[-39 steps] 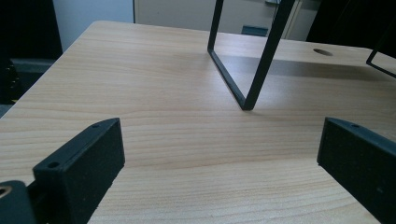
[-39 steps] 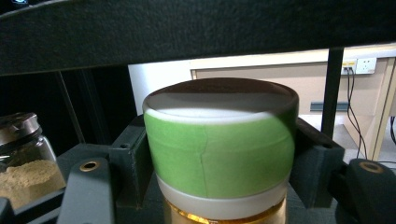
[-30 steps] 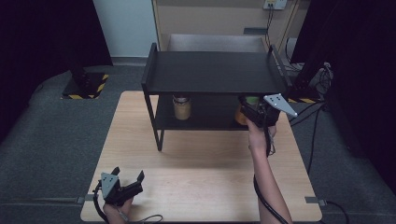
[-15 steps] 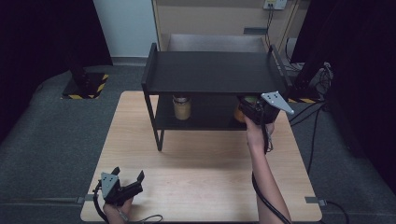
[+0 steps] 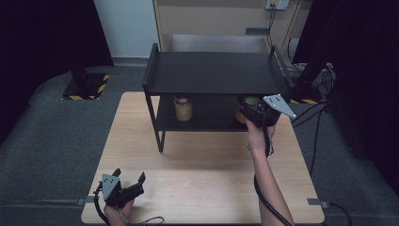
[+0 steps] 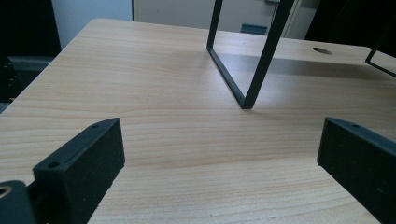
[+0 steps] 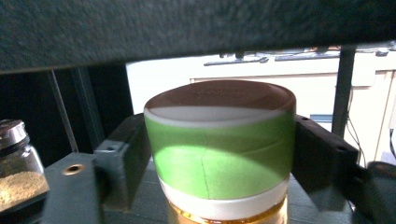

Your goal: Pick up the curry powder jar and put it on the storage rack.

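the right claw [image 7: 219,158] has just been opening around the green-lidded jar [image 7: 219,149] on the lower shelf [image 5: 207,123], apparently releasing it, while the left claw [image 5: 128,181] rests apart on the tabletop [image 5: 202,174].

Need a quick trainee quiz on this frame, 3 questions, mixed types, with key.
1. The lid of the jar between the right tongs is: A red, B green, C blue?
2. True or false: the left tongs hold something.
3. What else stands on the lower shelf?

Key:
1. B. Those jaws have just been opening, with the jar between them.
2. False: open and empty.
3. A glass jar of tan grains.
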Action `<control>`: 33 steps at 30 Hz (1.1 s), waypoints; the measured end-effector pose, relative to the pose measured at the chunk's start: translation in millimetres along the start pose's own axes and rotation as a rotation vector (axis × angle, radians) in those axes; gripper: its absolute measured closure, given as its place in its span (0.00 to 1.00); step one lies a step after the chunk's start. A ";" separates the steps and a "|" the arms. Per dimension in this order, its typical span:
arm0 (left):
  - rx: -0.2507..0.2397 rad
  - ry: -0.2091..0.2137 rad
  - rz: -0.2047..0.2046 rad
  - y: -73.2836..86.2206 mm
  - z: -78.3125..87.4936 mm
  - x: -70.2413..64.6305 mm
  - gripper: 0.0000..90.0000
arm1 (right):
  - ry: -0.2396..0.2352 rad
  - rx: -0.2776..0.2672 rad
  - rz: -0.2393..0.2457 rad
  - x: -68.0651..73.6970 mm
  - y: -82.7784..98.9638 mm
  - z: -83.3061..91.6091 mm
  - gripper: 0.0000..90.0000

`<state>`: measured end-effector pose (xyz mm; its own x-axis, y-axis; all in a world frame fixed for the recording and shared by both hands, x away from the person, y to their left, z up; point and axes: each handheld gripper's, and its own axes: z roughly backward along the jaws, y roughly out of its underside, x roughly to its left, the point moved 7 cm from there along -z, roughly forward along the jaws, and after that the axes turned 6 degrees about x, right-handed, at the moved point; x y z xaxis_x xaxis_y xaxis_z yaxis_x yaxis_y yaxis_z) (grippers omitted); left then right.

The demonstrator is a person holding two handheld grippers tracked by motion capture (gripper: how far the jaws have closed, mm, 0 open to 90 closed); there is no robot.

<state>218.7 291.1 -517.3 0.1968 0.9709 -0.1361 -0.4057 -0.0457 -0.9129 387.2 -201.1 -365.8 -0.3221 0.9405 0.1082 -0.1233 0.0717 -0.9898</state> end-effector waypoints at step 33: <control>-0.003 0.002 -0.006 0.3 0.1 -0.5 0.00 | 0.011 -0.050 0.090 17.2 20.6 29.8 0.01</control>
<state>218.3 290.6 -517.5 0.2005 0.9708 -0.1317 -0.4020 -0.0410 -0.9147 351.2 -193.3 -381.6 -0.3191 0.9476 0.0176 -0.0475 0.0025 -0.9989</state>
